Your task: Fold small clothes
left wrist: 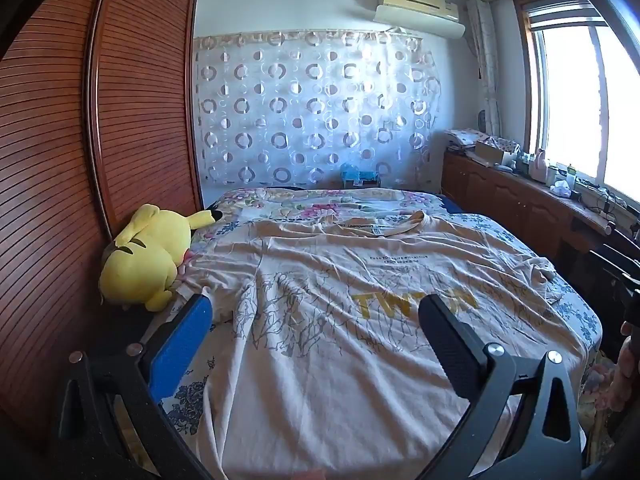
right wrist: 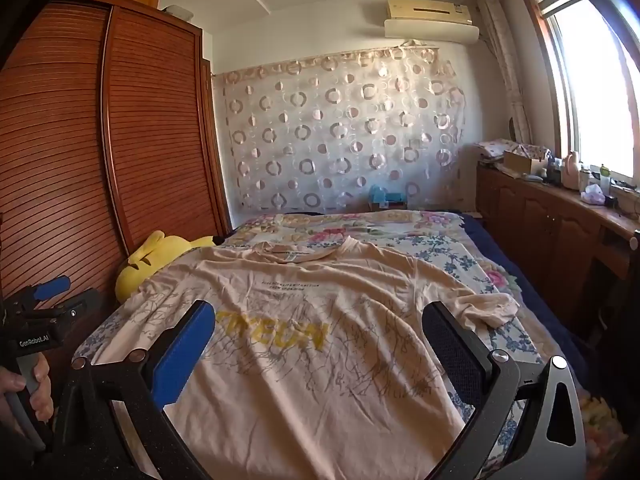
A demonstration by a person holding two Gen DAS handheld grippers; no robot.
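Observation:
A beige T-shirt (left wrist: pixel 340 320) with yellow lettering and grey line print lies spread flat on the bed, collar at the far end; it also shows in the right wrist view (right wrist: pixel 320 340). My left gripper (left wrist: pixel 316 308) is open and empty, held above the shirt's near hem toward its left side. My right gripper (right wrist: pixel 320 316) is open and empty, above the near hem toward the right side. The left gripper's body (right wrist: pixel 44 312) shows at the left edge of the right wrist view, held in a hand.
A yellow plush toy (left wrist: pixel 148 256) lies at the bed's left edge against the wooden wardrobe (left wrist: pixel 80 140). The floral bedsheet (left wrist: pixel 320 204) covers the bed. A wooden cabinet (left wrist: pixel 520 196) with clutter runs along the window on the right.

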